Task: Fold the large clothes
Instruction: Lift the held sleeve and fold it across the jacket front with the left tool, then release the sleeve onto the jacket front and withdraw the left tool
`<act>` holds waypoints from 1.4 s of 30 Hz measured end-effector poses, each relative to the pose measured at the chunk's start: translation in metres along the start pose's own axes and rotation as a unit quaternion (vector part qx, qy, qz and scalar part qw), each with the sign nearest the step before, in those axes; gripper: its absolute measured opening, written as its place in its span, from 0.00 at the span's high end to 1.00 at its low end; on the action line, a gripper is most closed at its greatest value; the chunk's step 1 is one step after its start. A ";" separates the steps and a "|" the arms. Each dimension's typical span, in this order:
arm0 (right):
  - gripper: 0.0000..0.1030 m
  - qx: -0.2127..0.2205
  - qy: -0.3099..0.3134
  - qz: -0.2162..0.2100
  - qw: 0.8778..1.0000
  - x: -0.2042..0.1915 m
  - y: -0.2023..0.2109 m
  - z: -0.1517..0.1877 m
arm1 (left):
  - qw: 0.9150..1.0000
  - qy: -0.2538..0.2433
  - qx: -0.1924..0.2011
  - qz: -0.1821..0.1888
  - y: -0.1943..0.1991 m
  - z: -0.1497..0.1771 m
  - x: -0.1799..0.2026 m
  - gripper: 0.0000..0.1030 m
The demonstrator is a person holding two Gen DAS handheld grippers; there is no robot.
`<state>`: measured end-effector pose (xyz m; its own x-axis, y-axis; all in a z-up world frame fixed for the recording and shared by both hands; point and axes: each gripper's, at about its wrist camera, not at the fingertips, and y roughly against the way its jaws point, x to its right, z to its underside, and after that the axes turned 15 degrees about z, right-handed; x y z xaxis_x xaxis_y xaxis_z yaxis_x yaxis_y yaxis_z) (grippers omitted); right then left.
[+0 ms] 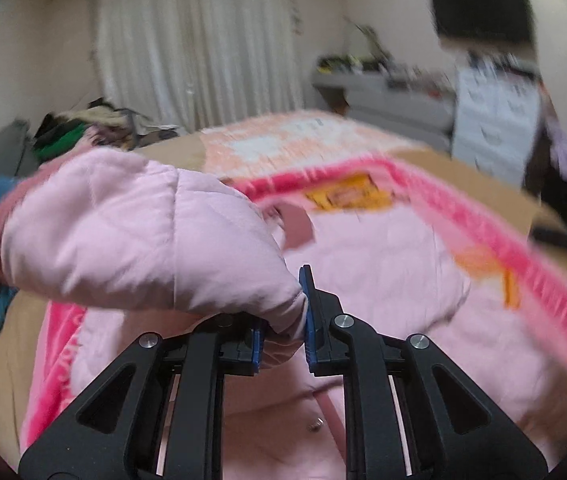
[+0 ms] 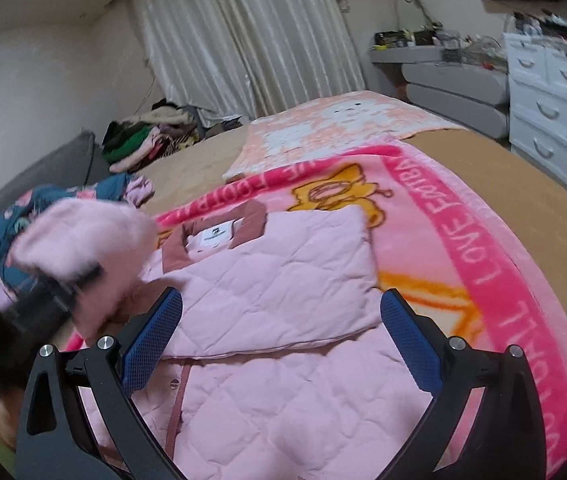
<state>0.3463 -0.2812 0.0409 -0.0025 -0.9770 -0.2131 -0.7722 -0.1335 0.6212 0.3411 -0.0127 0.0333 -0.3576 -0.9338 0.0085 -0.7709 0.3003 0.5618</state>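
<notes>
A pale pink quilted jacket [image 2: 267, 280] with a dusty-rose collar lies on a pink blanket [image 2: 483, 248] on the bed, its right side folded over the body. My left gripper [image 1: 283, 316] is shut on the jacket's left sleeve [image 1: 131, 232] and holds it lifted above the body; it shows blurred at the left of the right wrist view [image 2: 55, 296]. My right gripper [image 2: 279, 340] is open and empty, its blue pads [image 2: 407, 340] spread just above the jacket's front.
A dark blue patterned garment [image 2: 23, 216] lies left of the jacket. A pile of clothes [image 2: 147, 136] sits at the far left of the tan bed [image 2: 523, 184]. A peach blanket [image 2: 335, 124] lies behind. White drawers [image 2: 547, 96] stand at right.
</notes>
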 end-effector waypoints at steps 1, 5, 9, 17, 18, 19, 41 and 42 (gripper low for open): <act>0.04 -0.004 -0.012 0.000 1.000 0.009 -0.001 -0.001 | 1.000 -0.006 -0.016 0.006 -0.011 0.008 0.005 0.92; 0.04 -0.015 -0.055 0.004 0.998 0.036 -0.008 -0.005 | 0.998 -0.015 -0.058 0.018 -0.043 0.029 0.023 0.90; 0.04 -0.033 -0.086 0.009 0.996 0.053 -0.017 -0.002 | 0.996 -0.028 -0.080 0.021 -0.061 0.041 0.041 0.88; 0.04 -0.066 -0.118 0.003 0.991 0.064 -0.035 0.006 | 0.993 -0.034 -0.108 0.021 -0.070 0.056 0.050 0.88; 0.04 -0.066 -0.116 0.003 0.991 0.063 -0.035 0.006 | 0.993 -0.035 -0.108 0.019 -0.071 0.058 0.051 0.88; 0.04 -0.065 -0.113 0.002 0.991 0.061 -0.035 0.006 | 0.993 -0.034 -0.108 0.019 -0.072 0.059 0.052 0.88; 0.04 -0.068 -0.050 -0.028 0.996 0.023 -0.035 0.011 | 0.990 0.018 -0.131 0.057 -0.029 0.048 0.051 0.19; 0.04 -0.067 -0.048 -0.028 0.996 0.022 -0.034 0.011 | 0.990 0.018 -0.127 0.053 -0.024 0.045 0.050 0.13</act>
<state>0.3655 -0.2962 0.0064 -0.0265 -0.9478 -0.3176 -0.6809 -0.2155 0.6999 0.3180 -0.0581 -0.0176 -0.4071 -0.9073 0.1051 -0.5704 0.3424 0.7466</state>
